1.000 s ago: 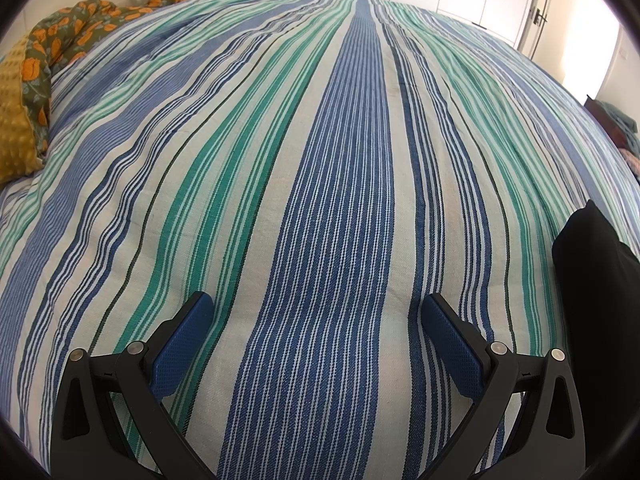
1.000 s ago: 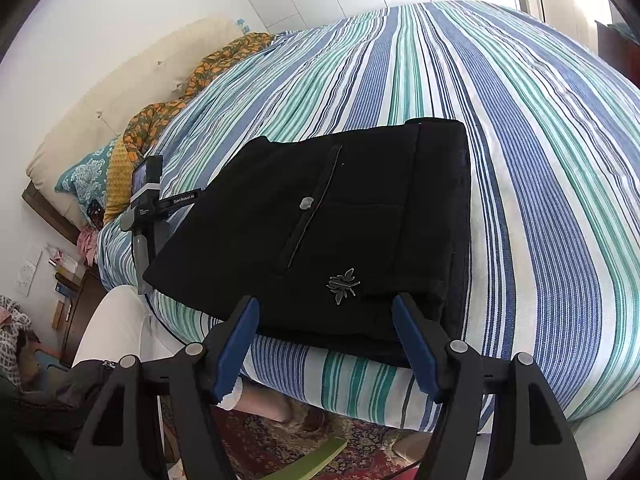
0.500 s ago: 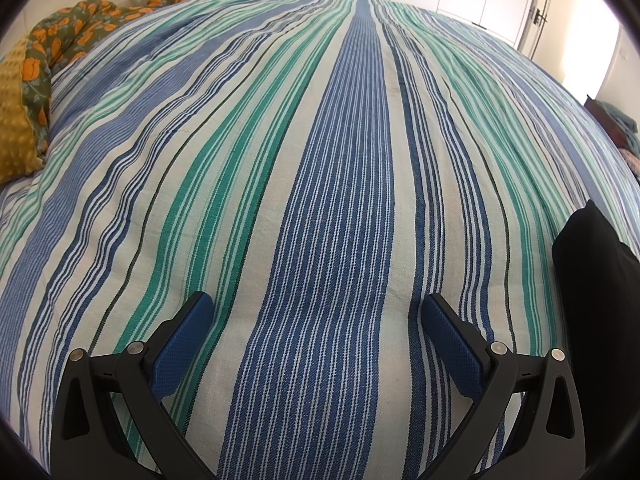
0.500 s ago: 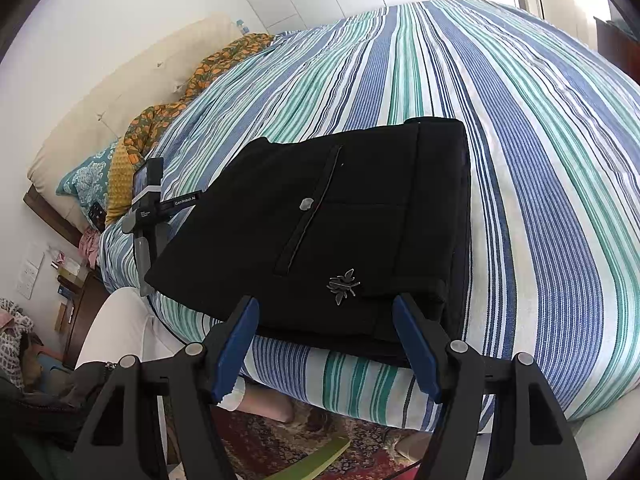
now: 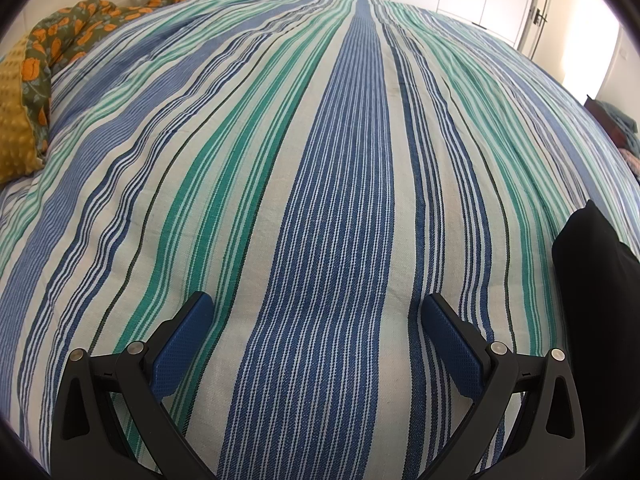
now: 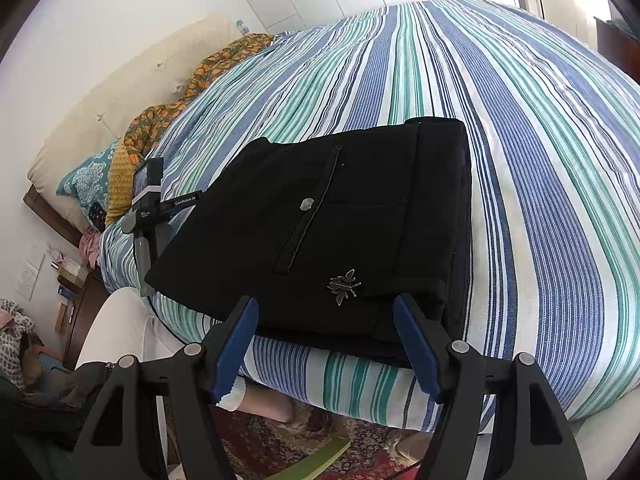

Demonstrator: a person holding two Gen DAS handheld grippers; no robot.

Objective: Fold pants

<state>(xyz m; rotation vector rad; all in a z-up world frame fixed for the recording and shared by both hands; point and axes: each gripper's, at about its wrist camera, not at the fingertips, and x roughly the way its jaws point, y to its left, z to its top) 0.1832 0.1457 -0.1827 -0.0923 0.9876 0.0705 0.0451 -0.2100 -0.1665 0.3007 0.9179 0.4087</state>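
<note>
Black pants (image 6: 340,224) lie folded in a flat rectangle at the near edge of the striped bed, with a zip pocket and a small metal bee emblem (image 6: 344,285) on top. My right gripper (image 6: 324,312) is open and empty, just off the bed edge in front of the fold. My left gripper (image 5: 316,312) is open and empty, low over bare striped cover; a corner of the pants (image 5: 592,272) shows at its right. The left gripper also shows in the right wrist view (image 6: 150,200), left of the pants.
The blue, green and white striped cover (image 5: 320,160) spans the bed. Orange floral and mustard pillows (image 5: 36,64) and a cream headboard (image 6: 120,96) are at the head. A nightstand (image 6: 76,280) with clutter, a patterned rug (image 6: 280,440) and the person's legs lie below the edge.
</note>
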